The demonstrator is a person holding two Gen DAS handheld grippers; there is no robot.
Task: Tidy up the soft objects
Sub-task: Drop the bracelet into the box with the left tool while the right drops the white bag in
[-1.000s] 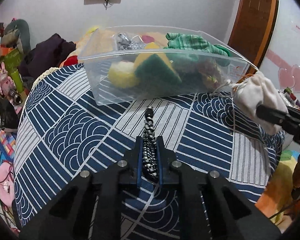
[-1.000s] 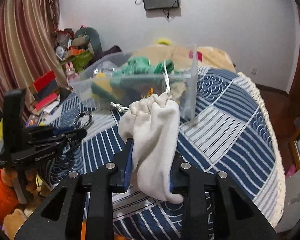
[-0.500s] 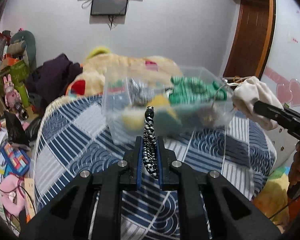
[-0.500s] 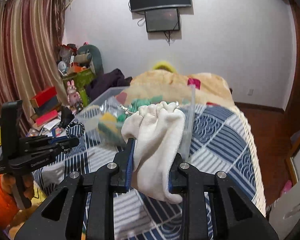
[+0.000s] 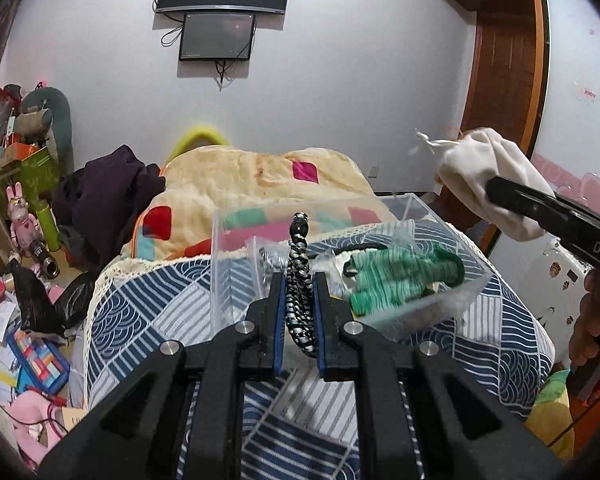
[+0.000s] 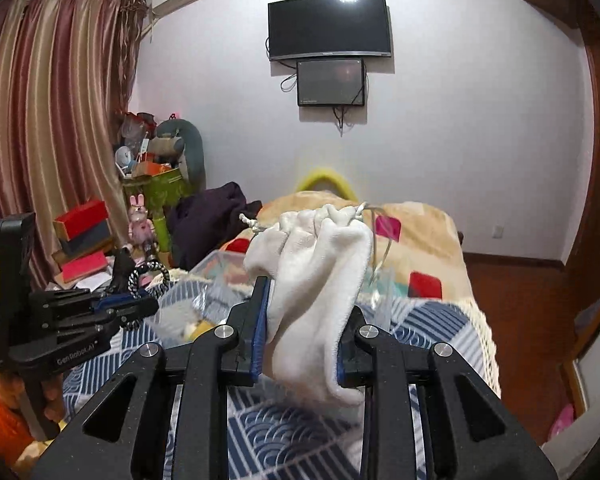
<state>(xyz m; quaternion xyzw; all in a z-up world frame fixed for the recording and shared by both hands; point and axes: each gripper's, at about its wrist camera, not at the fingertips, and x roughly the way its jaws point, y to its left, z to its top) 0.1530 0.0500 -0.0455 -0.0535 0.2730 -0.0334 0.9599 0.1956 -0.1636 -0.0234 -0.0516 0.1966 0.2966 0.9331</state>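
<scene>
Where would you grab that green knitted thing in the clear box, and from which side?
Probably from above, across the middle of the green knitted bundle. It lies lengthwise in the clear plastic box, whose walls block the sides, and only the top is open. Its rolled middle looks narrow enough for the tongs to span. Both are busy now: left pinches a braided cord, right a white pouch.

White wall (image 6: 460,120); mounted TV (image 6: 330,26); striped curtains (image 6: 52,120).

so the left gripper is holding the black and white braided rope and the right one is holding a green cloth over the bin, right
Not quite. The left gripper does hold the black and white braided rope, but the right gripper holds a white drawstring pouch, as the right wrist view shows. The green cloth already lies in the clear bin.
</scene>
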